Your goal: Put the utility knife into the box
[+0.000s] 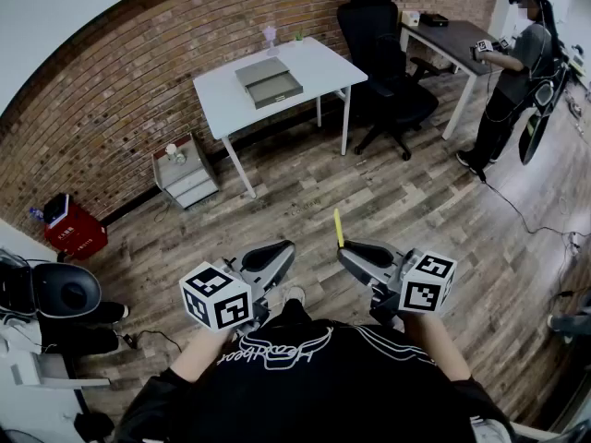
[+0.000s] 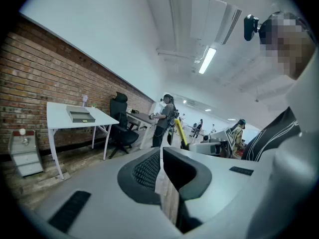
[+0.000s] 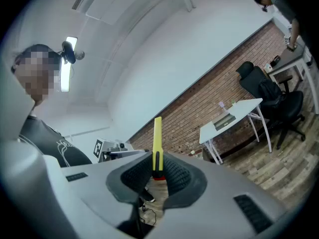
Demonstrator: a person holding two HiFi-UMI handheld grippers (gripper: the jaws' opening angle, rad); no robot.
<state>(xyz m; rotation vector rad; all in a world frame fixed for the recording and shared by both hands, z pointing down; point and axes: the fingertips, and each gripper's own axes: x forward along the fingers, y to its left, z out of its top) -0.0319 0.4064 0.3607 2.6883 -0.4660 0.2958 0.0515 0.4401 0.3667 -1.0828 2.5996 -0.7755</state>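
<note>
A yellow utility knife point(image 1: 338, 227) sticks up from my right gripper point(image 1: 343, 250), which is shut on its lower end. In the right gripper view the knife point(image 3: 157, 142) stands upright between the ribbed pads point(image 3: 175, 176). My left gripper point(image 1: 288, 247) is held beside it at waist height, shut with nothing in it point(image 2: 160, 156). The grey box point(image 1: 269, 81) lies open on a white table point(image 1: 319, 61) against the brick wall, a few steps ahead of both grippers. It also shows in the left gripper view point(image 2: 80, 116) and the right gripper view point(image 3: 225, 121).
A black office chair point(image 1: 388, 58) stands right of the white table, beside a dark desk point(image 1: 457, 37) where another person point(image 1: 512, 72) stands. A small drawer unit point(image 1: 185, 178) and a red crate point(image 1: 74, 233) sit along the wall at left. A cable point(image 1: 526, 215) crosses the wooden floor.
</note>
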